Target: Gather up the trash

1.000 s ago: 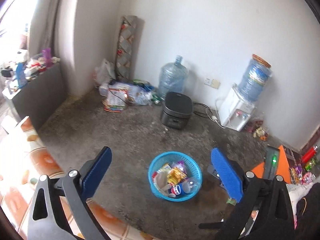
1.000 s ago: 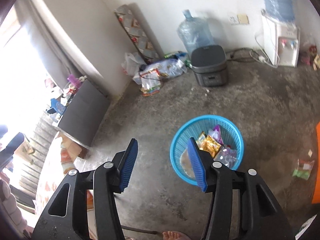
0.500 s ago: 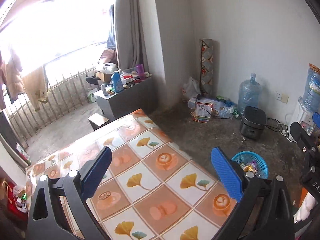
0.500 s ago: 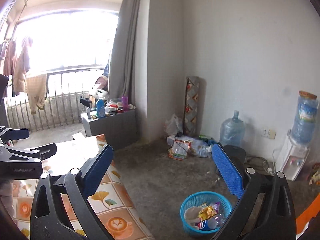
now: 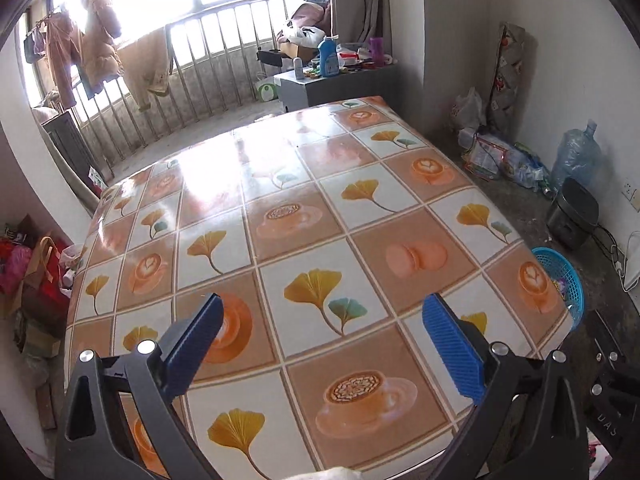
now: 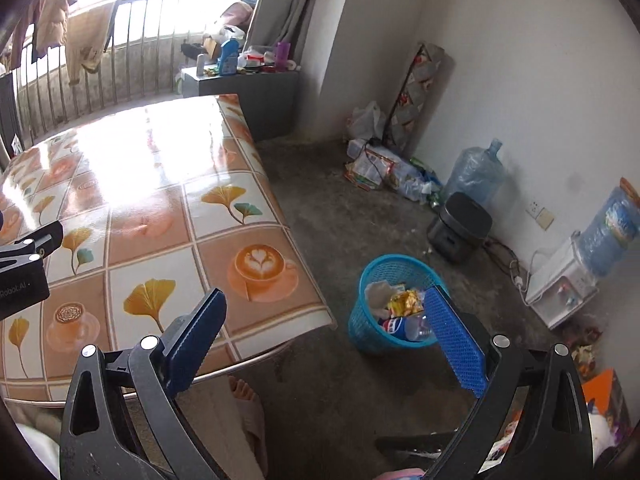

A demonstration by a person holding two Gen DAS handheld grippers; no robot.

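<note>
Jaws on both grippers are standing wide apart and gripping nothing. The left gripper [image 5: 320,340] is hanging over the surface [image 5: 304,208], which is wearing a glossy cloth printed with ginkgo leaves and coffee cups, and nothing is lying between its blue pads. The right gripper [image 6: 324,336] is hovering past the edge of that surface [image 6: 168,216], looking down at the concrete floor [image 6: 332,208]. The blue basket [image 6: 394,304] is sitting on the floor just beside the surface's corner, holding the trash [image 6: 400,308]: crumpled wrappers, a yellow packet and a plastic bottle. In the left wrist view the basket [image 5: 562,280] is peeking out from behind the surface's far right edge. A dark cooker [image 6: 460,226] is sitting beyond the basket, near the wall.
</note>
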